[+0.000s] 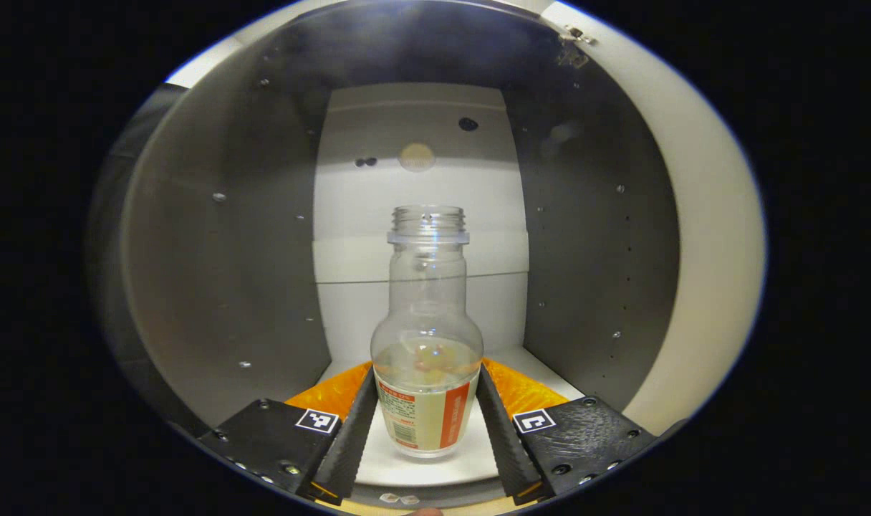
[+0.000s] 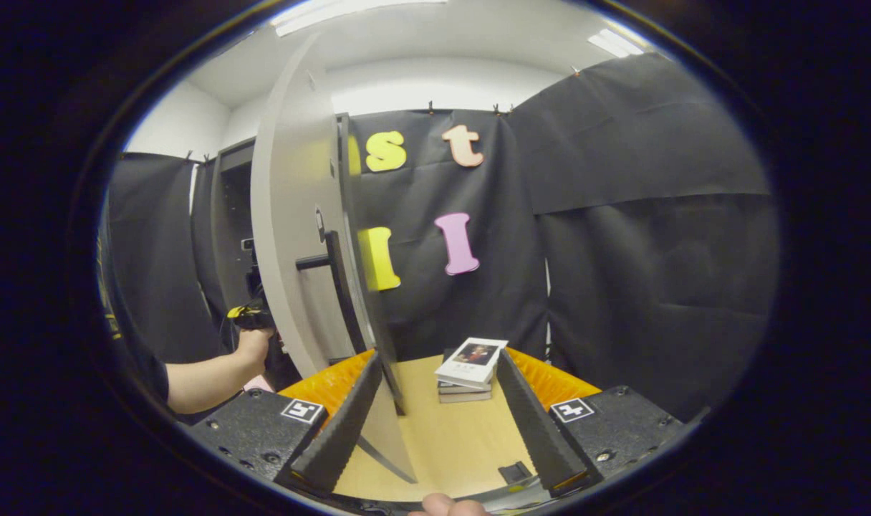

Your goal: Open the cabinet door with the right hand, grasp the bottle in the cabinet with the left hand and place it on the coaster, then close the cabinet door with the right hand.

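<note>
A clear bottle (image 1: 427, 337) with an orange-and-white label and a little liquid stands upright on the white cabinet floor (image 1: 435, 466). My left gripper (image 1: 427, 369) reaches into the cabinet, and both fingers lie against the bottle's sides at its label. The grey cabinet door (image 2: 292, 236) stands swung open, with its black handle (image 2: 329, 264) facing the booth. My right gripper (image 2: 439, 355) is open, and the door's lower edge (image 2: 392, 416) runs between its fingers without being pinched. A person's forearm (image 2: 213, 373) stretches toward the cabinet opening at the left.
Grey side walls (image 1: 220, 272) and a white back panel (image 1: 421, 186) close in the cabinet; the door's pale inner face (image 1: 700, 236) is on the right. A stack of books (image 2: 470, 369) lies on the wooden table (image 2: 450, 437), with a small black piece (image 2: 514, 471) near the front.
</note>
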`<control>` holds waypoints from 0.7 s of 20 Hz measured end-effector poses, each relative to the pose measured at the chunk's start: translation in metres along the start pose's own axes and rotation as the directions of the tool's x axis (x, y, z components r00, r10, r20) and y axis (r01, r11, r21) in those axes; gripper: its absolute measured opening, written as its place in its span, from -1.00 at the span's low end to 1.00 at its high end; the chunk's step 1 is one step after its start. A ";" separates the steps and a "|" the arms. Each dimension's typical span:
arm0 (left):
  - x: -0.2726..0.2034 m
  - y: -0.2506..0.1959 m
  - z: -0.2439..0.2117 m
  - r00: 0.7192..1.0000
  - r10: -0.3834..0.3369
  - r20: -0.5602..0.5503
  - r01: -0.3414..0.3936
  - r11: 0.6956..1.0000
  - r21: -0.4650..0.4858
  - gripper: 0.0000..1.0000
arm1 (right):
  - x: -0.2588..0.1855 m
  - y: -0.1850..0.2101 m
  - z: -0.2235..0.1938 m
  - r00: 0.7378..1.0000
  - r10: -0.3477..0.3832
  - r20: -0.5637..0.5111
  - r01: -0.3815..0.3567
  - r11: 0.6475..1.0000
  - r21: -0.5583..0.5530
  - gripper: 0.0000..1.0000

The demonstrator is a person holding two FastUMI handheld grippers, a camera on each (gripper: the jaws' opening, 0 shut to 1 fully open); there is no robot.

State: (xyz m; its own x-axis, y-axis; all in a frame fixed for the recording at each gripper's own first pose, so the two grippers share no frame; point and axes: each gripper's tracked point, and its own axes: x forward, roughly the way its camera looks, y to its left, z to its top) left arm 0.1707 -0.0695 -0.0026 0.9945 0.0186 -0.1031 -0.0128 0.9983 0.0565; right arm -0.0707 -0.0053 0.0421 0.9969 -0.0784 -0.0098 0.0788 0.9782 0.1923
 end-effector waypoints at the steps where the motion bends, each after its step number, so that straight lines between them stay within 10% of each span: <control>1: -0.018 0.007 0.006 1.000 0.019 0.012 -0.019 1.000 -0.002 0.46 | 0.002 -0.004 -0.002 0.999 0.039 -0.018 -0.038 0.999 0.009 0.97; 14: -0.236 0.114 -0.060 0.976 0.190 0.106 -0.195 0.980 0.038 0.46 | 0.018 -0.025 -0.060 0.964 0.224 -0.145 -0.231 0.972 -0.035 0.99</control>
State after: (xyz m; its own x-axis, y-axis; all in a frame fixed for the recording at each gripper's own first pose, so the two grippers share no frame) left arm -0.0719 0.0436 -0.0317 0.9792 0.2022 0.0150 -0.2025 0.9727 0.1136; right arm -0.0544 -0.0192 -0.0217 0.9792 0.1714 -0.1088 -0.1536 0.9759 0.1552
